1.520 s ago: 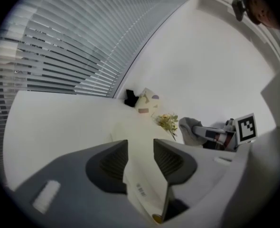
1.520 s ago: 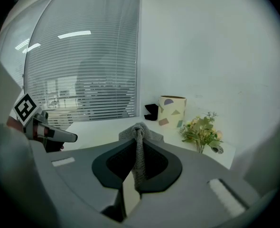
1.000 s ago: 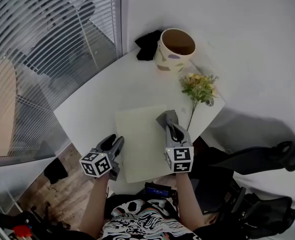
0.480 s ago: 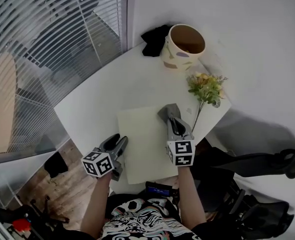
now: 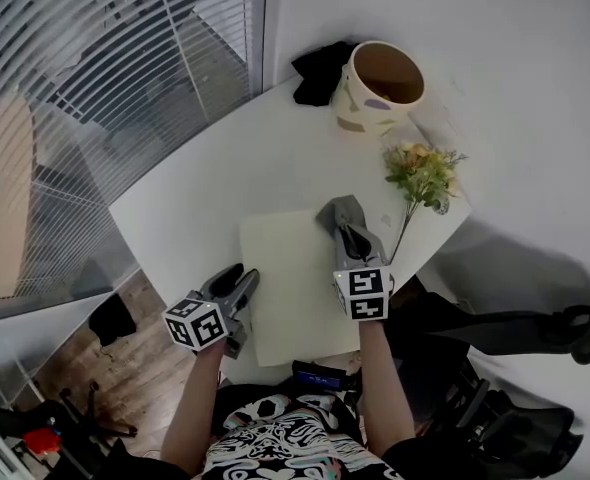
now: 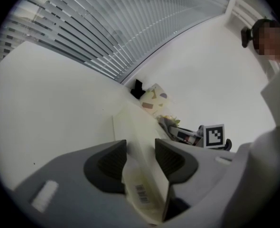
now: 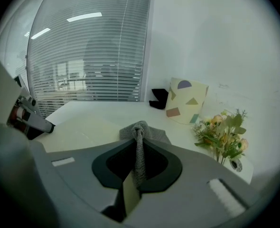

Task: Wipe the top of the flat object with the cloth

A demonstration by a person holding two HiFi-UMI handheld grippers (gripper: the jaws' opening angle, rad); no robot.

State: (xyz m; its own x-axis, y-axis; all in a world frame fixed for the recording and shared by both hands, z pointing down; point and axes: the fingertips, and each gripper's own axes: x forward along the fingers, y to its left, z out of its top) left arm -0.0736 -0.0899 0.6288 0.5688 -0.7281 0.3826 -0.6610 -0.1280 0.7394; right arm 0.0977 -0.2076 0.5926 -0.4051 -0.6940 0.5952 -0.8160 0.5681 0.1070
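The pale board [image 5: 290, 288] lies flat on the white table [image 5: 225, 183], toward the near side. The left gripper [image 5: 240, 280] is clamped on the board's left edge, with the thin slab squarely between its jaws in the left gripper view. The right gripper [image 5: 347, 238] is squeezed tight on a fold of the grey cloth [image 5: 340, 211], whose loose end rests on the board's far right corner. The wipe looks barely started, since most of the top is bare and untouched. To do it well I'd say: press the cloth down flat rather than dragging a pinched ridge, and sweep in long overlapping passes toward the left and the near end, while the left gripper pins the board so it can't skate. Room is uneven. The flowers [image 5: 423, 173] lie just beside the cloth on the right, with the table's edge close past them, so a wide stroke that way would knock them. The pot [image 5: 380, 88] and the black bundle [image 5: 320, 68] stand well clear at the back, and leftward there is open tabletop. The near strokes should stop short of the left gripper — and of the table's near edge.
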